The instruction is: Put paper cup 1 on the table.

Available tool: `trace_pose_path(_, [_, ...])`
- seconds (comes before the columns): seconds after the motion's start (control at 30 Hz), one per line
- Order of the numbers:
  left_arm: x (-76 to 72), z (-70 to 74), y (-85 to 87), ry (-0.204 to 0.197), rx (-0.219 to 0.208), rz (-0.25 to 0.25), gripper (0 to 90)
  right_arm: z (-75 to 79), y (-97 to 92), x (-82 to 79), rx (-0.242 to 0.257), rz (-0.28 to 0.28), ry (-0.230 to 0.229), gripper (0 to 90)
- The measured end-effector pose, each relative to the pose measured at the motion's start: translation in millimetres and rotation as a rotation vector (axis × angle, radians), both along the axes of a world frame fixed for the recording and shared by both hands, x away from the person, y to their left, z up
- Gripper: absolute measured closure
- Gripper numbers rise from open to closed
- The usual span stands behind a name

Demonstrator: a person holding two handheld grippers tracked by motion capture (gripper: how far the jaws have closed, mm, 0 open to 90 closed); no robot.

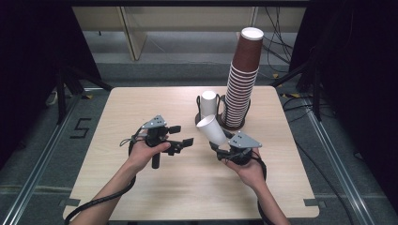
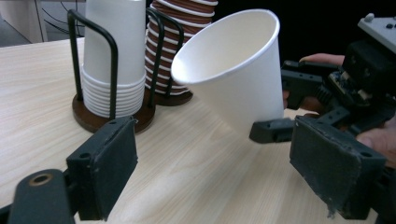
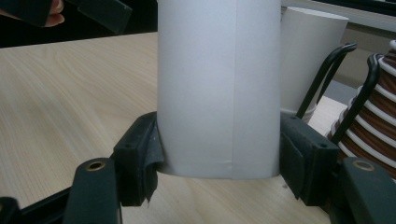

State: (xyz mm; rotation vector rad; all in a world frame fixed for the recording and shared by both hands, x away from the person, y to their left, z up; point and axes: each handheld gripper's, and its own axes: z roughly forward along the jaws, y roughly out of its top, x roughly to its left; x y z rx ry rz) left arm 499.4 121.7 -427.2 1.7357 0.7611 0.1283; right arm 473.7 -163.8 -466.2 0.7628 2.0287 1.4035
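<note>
My right gripper [image 1: 217, 146] is shut on the base of a white paper cup [image 1: 211, 130], which tilts up and to the left above the table; both pads press its sides [image 3: 219, 88]. From the left gripper view the cup's open mouth [image 2: 233, 65] faces me. My left gripper [image 1: 184, 136] hovers left of the cup, jaws apart with nothing between them [image 2: 210, 172]. A stack of white cups [image 1: 208, 104] stands upside down in a black wire holder [image 2: 112, 70]. Beside it rises a tall stack of brown cups [image 1: 241, 82].
The wooden table [image 1: 141, 108] has bare room at the left and front. Beyond the table's far edge lie a grey floor and cables. Dark frames stand at both sides.
</note>
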Motion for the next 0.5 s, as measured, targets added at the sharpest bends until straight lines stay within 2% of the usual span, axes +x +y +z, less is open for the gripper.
trace_pose_path(0.1, [1.2, 0.8, -7.0, 0.012, -0.018, -0.009, 14.4, -0.6, 2.5, -0.2, -0.003, 0.009, -0.016, 36.2])
trace_pose_path(0.2, [3.2, 1.0, -13.8, 0.027, -0.03, -0.022, 14.3, -0.8, 3.2, -1.0, -0.007, 0.005, -0.011, 36.2])
trace_pose_path(0.27, [5.7, 0.9, -18.5, 0.039, -0.045, -0.028, 14.3, -2.0, 3.1, -0.4, -0.012, 0.0, -0.029, 36.2])
trace_pose_path(0.33, [8.2, 1.0, -22.5, 0.052, -0.055, -0.025, 14.3, -4.5, 4.1, -0.6, 0.006, -0.002, -0.019, 36.2])
trace_pose_path(0.37, [9.8, 0.8, -24.5, 0.057, -0.059, -0.028, 14.3, -4.3, 4.0, -1.2, -0.004, -0.005, -0.013, 36.2])
trace_pose_path(0.43, [12.5, 0.2, -28.4, 0.07, -0.065, -0.03, 14.3, -4.1, 3.8, -0.6, -0.008, -0.004, -0.028, 36.2])
trace_pose_path(0.47, [14.0, -0.4, -30.5, 0.073, -0.062, -0.031, 14.3, -3.9, 4.4, -2.2, 0.005, -0.01, -0.007, 36.2])
trace_pose_path(0.5, [14.7, -0.7, -32.0, 0.077, -0.057, -0.029, 14.3, -3.5, 4.7, -2.2, 0.007, -0.008, -0.006, 36.2])
